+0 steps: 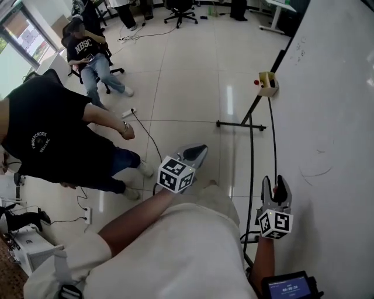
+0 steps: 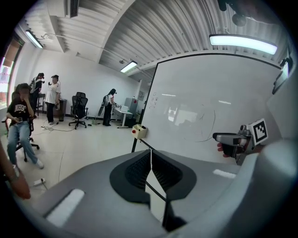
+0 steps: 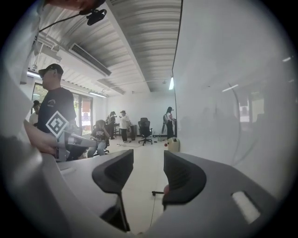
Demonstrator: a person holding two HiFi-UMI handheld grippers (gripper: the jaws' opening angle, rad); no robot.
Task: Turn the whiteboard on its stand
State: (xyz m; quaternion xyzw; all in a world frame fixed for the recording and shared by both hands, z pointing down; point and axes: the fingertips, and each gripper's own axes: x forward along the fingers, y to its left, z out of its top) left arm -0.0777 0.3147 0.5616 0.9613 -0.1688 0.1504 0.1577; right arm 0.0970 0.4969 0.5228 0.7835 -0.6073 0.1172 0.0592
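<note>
Standing on glossy floor tiles point(image 1: 187, 76), the whiteboard point(image 1: 327, 117) is faintly marked; the left gripper point(image 2: 151, 162) is closed empty, the right gripper point(image 3: 148, 169) is held wide

Floor point(image 1: 187, 76): pale glossy tiles. Resting on it:
- black stand foot point(image 1: 239, 124), right side
- white power strip point(image 1: 127, 113), with a black cable point(image 1: 151, 137) trailing from it
- second power strip point(image 1: 87, 216), near left
- wheeled office chair point(image 1: 179, 13), far end

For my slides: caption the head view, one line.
Open right gripper at the edge of the large white whiteboard; shut left gripper alongside.
</note>
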